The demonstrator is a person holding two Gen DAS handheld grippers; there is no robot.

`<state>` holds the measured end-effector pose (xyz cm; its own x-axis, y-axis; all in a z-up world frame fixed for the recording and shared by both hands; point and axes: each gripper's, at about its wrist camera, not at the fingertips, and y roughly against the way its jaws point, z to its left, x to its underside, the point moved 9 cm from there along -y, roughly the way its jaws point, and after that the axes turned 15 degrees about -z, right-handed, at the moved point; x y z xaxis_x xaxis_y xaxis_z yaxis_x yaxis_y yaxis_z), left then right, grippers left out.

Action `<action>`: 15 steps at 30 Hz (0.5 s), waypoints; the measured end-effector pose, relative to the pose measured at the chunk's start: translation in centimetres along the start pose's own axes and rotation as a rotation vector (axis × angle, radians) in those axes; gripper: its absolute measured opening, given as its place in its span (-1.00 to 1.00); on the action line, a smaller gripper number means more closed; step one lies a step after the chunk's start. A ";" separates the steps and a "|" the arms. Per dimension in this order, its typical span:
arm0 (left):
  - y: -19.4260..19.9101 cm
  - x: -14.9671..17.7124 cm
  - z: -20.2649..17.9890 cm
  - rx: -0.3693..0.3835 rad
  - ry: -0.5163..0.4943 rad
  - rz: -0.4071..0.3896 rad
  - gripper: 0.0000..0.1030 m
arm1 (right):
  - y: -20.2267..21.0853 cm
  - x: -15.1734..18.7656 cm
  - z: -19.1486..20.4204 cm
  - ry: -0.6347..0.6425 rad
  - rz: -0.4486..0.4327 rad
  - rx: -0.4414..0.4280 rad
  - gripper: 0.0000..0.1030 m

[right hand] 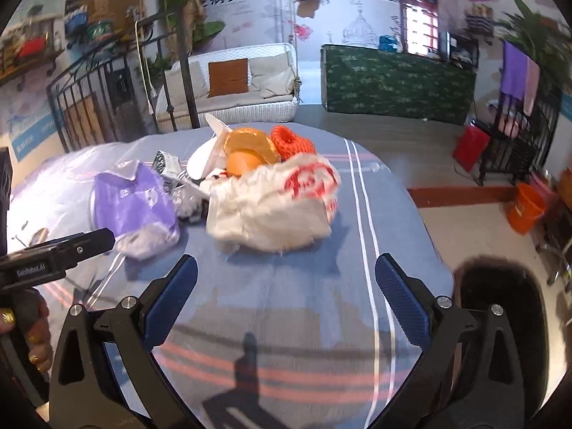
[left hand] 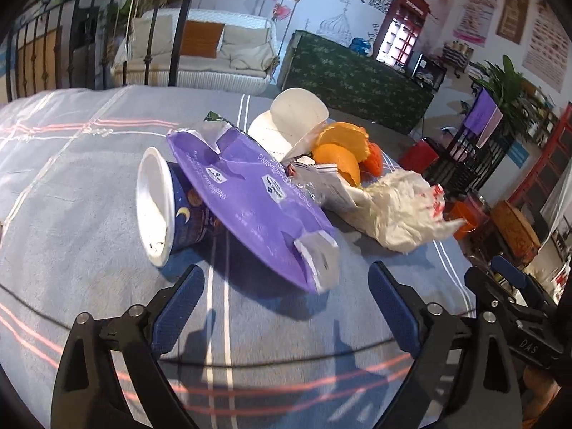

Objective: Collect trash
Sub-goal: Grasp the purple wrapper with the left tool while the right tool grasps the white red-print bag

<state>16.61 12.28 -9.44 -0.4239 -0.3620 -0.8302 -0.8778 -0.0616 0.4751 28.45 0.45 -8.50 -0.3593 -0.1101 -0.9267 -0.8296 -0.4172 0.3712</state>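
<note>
A pile of trash lies on the blue-grey cloth-covered table (left hand: 71,214). A purple wrapper (left hand: 246,200) rests on a tipped dark-blue paper cup (left hand: 168,207). Behind are a white paper container (left hand: 293,121), orange peel (left hand: 339,150), red netting (right hand: 291,141) and a crumpled white plastic bag with red print (left hand: 400,211). My left gripper (left hand: 286,296) is open, just in front of the purple wrapper. My right gripper (right hand: 286,286) is open, just in front of the white bag (right hand: 275,200); the purple wrapper (right hand: 136,207) lies to its left.
The table edge (right hand: 422,214) drops off to the right. A black bin opening (right hand: 500,304) sits low at right. An orange bucket (right hand: 525,211), a red bag (right hand: 472,146), a green-covered counter (right hand: 397,82) and a white sofa (right hand: 232,85) stand beyond.
</note>
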 end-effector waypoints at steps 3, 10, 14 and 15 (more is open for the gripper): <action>-1.5 -0.3 0.4 -0.002 0.046 0.040 0.64 | -2.3 -0.7 0.0 -0.009 0.036 -0.034 0.91; -3.3 0.0 0.5 -0.008 0.090 0.093 0.24 | -6.9 -0.3 -0.1 0.032 0.136 -0.036 0.89; -3.9 0.8 0.9 0.010 0.133 0.119 0.01 | -7.9 0.7 -0.7 -0.012 0.170 -0.050 0.41; -3.9 0.8 0.9 0.018 0.140 0.119 -0.10 | -7.9 0.6 -0.8 -0.023 0.160 -0.052 0.32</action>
<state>19.46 13.04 -12.22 -0.4907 -0.4921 -0.7191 -0.8279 0.0058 0.5609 35.09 2.95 -12.05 -0.4954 -0.1582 -0.8542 -0.7381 -0.4419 0.5099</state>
